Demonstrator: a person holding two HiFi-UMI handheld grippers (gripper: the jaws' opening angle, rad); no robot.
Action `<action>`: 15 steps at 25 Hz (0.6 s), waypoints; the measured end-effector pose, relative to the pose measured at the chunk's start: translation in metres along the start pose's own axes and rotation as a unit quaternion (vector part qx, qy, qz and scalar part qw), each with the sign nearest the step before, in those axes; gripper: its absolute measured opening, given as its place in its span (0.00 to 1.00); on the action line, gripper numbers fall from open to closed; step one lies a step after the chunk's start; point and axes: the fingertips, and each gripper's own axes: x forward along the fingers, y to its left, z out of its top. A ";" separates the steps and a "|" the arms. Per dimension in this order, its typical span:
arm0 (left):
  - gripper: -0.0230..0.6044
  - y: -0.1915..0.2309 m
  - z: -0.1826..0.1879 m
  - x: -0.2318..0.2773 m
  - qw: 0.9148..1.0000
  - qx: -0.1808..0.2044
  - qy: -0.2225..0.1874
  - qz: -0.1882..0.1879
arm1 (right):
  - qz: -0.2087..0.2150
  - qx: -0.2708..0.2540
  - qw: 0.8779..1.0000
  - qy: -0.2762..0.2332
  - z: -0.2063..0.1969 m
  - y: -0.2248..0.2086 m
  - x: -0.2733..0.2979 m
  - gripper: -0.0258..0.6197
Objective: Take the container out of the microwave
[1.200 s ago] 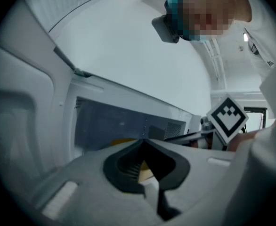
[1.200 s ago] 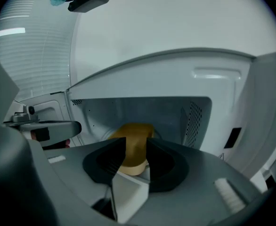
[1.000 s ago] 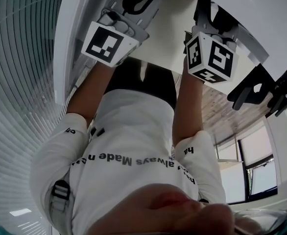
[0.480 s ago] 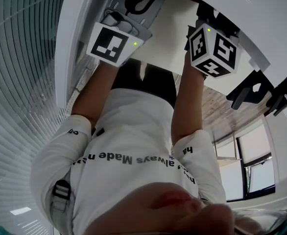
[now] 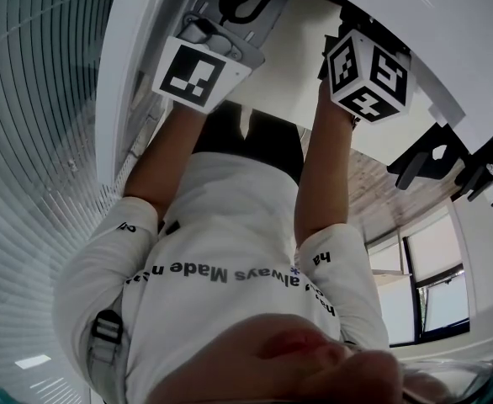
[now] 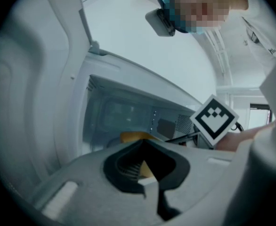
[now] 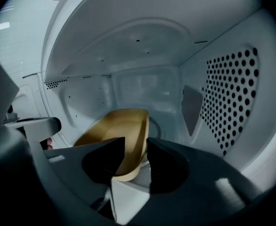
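A shallow mustard-yellow plastic container [image 7: 114, 128] is sitting inside the white microwave [image 7: 142, 46]. The right tool [image 7: 135, 139] is straddling its right rim, with jaws spread and just closing slightly. The left tool [image 6: 143, 144] is staying pressed together.

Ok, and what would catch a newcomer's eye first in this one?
The tan container stands out first, low in the middle of the right gripper view, inside the white microwave. Right in front of it, the right gripper has its tongs on either side of the container's right-hand wall; they have just been closing but do not clearly press on it. The perforated wall fills that view's right side.
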 end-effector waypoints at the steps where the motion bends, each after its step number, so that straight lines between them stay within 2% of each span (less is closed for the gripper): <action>1: 0.04 0.001 0.000 -0.001 1.000 -0.001 0.000 0.000 | 0.001 0.000 1.000 0.001 0.000 0.001 0.001 0.27; 9: 0.04 0.002 -0.001 -0.003 1.000 -0.001 0.000 0.002 | 0.004 0.007 1.000 0.010 -0.002 0.002 0.007 0.24; 15: 0.04 0.003 -0.004 -0.004 1.000 -0.003 0.002 0.003 | -0.005 0.011 1.000 0.016 -0.004 -0.003 0.009 0.11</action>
